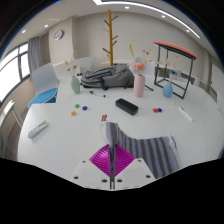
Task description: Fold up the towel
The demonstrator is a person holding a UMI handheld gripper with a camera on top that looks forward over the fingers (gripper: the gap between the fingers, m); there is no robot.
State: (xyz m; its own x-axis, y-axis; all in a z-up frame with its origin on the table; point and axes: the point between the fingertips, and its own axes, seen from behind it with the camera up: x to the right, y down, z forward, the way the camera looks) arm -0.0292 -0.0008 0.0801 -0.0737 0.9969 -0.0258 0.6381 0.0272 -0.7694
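The gripper [114, 160] is clamped together on the grey striped cloth towel [148, 148], lifting it above the white bench [70, 135].

The hand-held two-finger tool [116, 160] points forward and slightly down, raised above the counter. Its two fingers sit close together, their magenta pads [103, 157] pressed against a fold of grey striped cloth pinched between them.

My gripper [115, 163] has 2 pale fingers, each bearing a magenta pad [103, 157] on its inner face.
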